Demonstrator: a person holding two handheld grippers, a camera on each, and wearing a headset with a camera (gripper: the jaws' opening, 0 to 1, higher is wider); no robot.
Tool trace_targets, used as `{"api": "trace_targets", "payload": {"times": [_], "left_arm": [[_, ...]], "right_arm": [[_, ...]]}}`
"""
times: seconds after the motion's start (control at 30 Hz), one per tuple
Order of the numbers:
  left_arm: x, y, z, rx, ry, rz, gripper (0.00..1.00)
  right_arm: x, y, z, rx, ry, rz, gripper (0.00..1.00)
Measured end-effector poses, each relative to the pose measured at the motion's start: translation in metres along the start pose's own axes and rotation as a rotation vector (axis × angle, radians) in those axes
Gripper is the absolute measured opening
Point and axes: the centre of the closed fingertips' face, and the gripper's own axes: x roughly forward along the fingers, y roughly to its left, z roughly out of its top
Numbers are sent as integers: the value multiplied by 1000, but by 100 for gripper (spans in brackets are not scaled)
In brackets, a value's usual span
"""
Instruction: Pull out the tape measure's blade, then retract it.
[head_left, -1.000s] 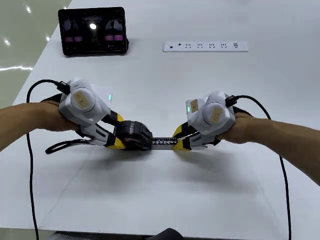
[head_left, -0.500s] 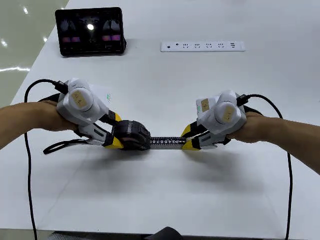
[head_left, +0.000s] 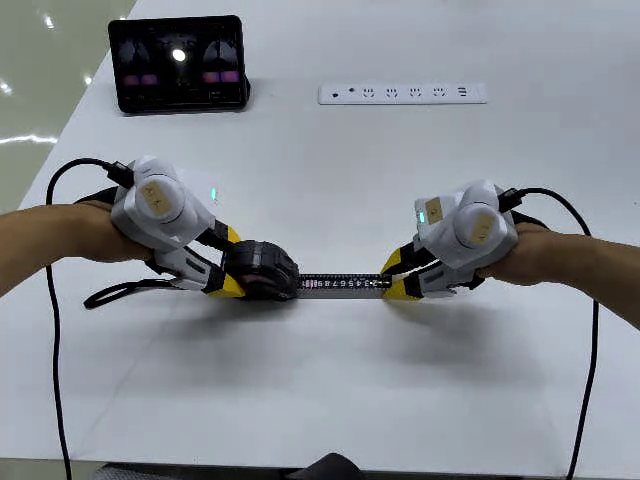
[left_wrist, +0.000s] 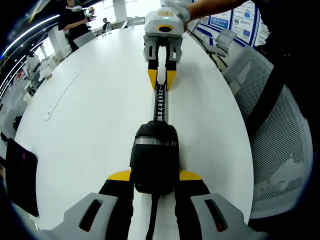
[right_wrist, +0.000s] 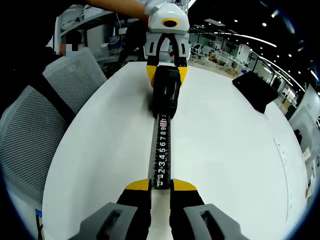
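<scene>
Blade (head_left: 340, 283) spans left-to-right between left gripper (head_left: 234, 263), clamped on tape case (head_left: 268, 270), and right gripper (head_left: 396, 277), pinching its tip.

The left gripper (left_wrist: 155, 176) clamps the black tape measure (left_wrist: 155, 155). Its blade (left_wrist: 160, 104) stretches across the white counter (left_wrist: 90, 115) to the far right gripper (left_wrist: 161, 81), which pinches its tip.

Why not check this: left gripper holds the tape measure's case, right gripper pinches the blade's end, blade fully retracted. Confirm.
Wrong on the blade: it is pulled out, numbers showing between case and right gripper, per the right gripper view. The left gripper does hold the case.
</scene>
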Motion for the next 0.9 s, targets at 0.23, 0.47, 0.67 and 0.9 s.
{"api": "trace_targets", "payload": {"times": [0.23,0.47,0.67,0.9], "left_arm": [[0,0,0,0,0,1,26],[0,0,0,0,1,2,26],[0,0,0,-1,1,0,26],[0,0,0,-2,1,0,26]], "right_arm": [[-10,3,-8,1,6,-4,10],[-18,3,-19,8,9,-7,10],[-27,5,-30,17,20,-14,10],[-35,8,-38,30,24,-22,10]]}}
